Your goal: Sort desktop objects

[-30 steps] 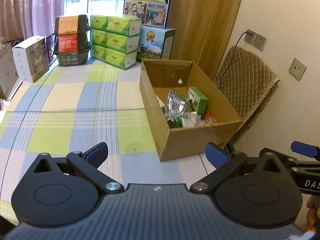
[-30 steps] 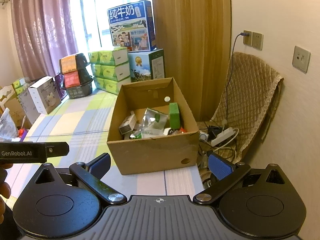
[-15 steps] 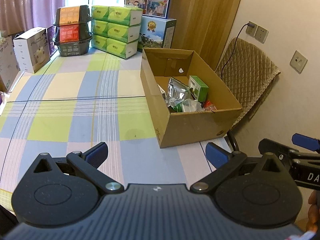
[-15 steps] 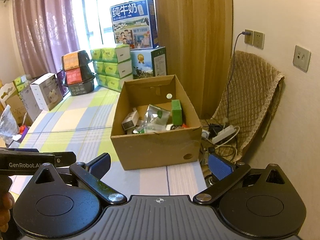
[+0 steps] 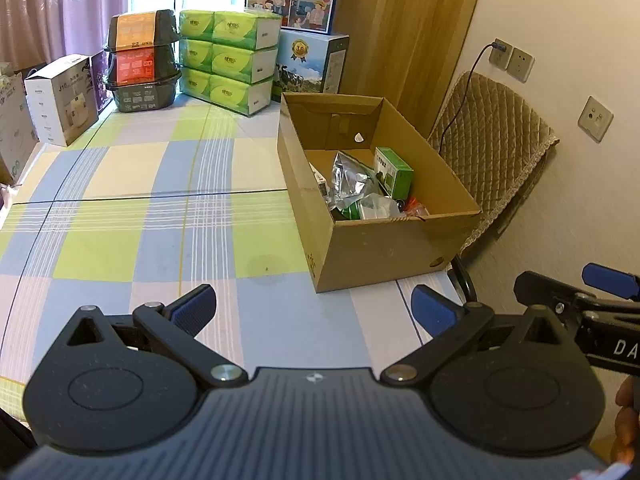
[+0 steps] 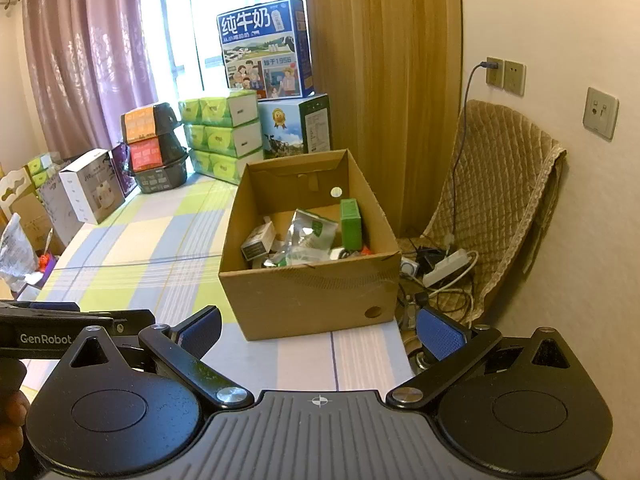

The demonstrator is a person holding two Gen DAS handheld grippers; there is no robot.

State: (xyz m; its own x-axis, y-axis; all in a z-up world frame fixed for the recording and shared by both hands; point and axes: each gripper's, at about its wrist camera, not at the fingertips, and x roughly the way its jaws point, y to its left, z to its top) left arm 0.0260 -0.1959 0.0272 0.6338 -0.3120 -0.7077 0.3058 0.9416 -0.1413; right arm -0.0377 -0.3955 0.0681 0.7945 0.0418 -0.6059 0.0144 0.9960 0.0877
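Both tools hang in the air on the near side of the checked tablecloth, side by side and pointed at the cardboard box, which sits at the table's right-hand edge by the wall. The left gripper has its blue pads spread wide with nothing between them; the right gripper is just as wide apart and just as empty. I'd say they are held back like this because the sorting is about finished: the loose bits are already in the box, a green carton standing against the right wall, a silver foil pouch slumped in the middle and a small white packet to the left.

What lies under the pouch I can't make out: a tangle of clear wrapping and something red. The box's near wall hides its floor. The tissue packs and milk cartons stacked by the window look like storage rather than part of the job.
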